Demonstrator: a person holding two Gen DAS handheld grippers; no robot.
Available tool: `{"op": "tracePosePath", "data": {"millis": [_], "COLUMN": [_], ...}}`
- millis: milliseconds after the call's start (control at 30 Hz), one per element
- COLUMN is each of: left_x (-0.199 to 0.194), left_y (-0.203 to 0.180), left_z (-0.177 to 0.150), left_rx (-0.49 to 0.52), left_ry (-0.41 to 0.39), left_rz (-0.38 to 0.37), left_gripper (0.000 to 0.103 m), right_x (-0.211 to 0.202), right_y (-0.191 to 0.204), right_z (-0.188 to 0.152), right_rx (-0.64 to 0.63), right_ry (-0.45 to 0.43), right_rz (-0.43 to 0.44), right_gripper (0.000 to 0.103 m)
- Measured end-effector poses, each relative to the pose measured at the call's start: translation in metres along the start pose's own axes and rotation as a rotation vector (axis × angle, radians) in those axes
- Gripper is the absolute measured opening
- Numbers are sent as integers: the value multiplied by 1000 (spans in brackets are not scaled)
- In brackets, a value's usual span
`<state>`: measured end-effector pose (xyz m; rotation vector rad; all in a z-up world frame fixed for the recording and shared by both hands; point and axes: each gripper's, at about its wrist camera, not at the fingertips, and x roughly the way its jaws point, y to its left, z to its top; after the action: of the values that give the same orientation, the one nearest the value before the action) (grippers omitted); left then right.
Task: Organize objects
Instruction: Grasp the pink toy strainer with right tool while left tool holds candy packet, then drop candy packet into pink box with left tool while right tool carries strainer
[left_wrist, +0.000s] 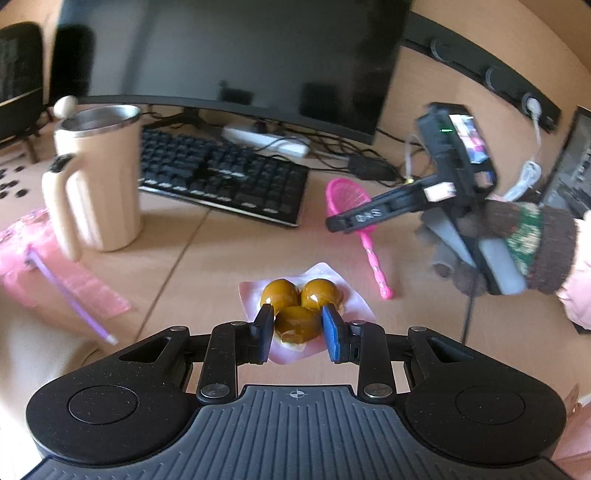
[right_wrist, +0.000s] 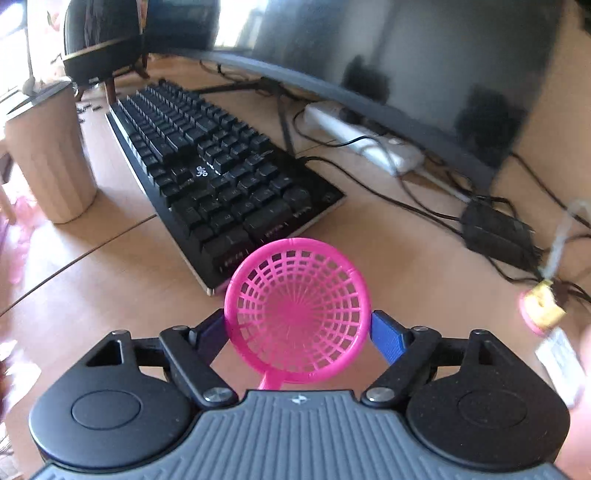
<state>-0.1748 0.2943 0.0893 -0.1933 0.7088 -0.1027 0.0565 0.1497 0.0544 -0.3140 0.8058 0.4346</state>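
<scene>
Right wrist view: open right tongs (right_wrist: 297, 332) straddle the pink strainer (right_wrist: 297, 314), bowl forward, handle pointing back underneath

Left hand-held gripper (left_wrist: 297, 329) straddles brown balls (left_wrist: 300, 306).

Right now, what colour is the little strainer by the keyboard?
Bright pink strainer, seen best in the right wrist view.

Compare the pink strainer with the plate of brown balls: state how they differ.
The pink strainer is open mesh with a handle; the plate is solid, pale pink and has no handle. The strainer is empty; the plate carries three glossy brown balls. Both lie on the desk, each between open gripper fingers.
</scene>
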Motion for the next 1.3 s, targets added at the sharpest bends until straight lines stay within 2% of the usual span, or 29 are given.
{"op": "tracePosePath", "data": {"millis": [133, 267, 467, 600, 733, 833, 1000, 1133, 1300], "left_x": [14, 34, 73, 89, 105, 127, 175, 227, 241], "left_y": [-17, -49, -118, -169, -208, -242, -303, -327, -321], "left_z": [8, 19, 42, 68, 107, 141, 178, 184, 167], "left_rx": [59, 105, 264, 380, 442, 456, 422, 271, 216], "left_ry": [3, 8, 37, 10, -38, -66, -166, -117, -78], "left_rz": [-82, -204, -374, -454, -487, -496, -480, -517, -441], "left_gripper": [32, 32, 32, 32, 32, 32, 32, 30, 30], "right_x": [-66, -128, -196, -233, -264, -282, -277, -277, -274], "right_y": [-26, -61, -100, -115, -130, -149, -167, -174, -200], "right_z": [-36, -88, -150, -181, -206, -225, -235, -238, -241], "right_rx": [54, 128, 319, 377, 445, 550, 585, 567, 609], "right_ry": [-45, -49, -57, -84, -129, -165, -168, -191, -203], "right_rz": [-45, -176, -330, -430, -493, -495, -502, -488, -473], "right_gripper": [82, 82, 82, 82, 82, 82, 82, 82, 82]}}
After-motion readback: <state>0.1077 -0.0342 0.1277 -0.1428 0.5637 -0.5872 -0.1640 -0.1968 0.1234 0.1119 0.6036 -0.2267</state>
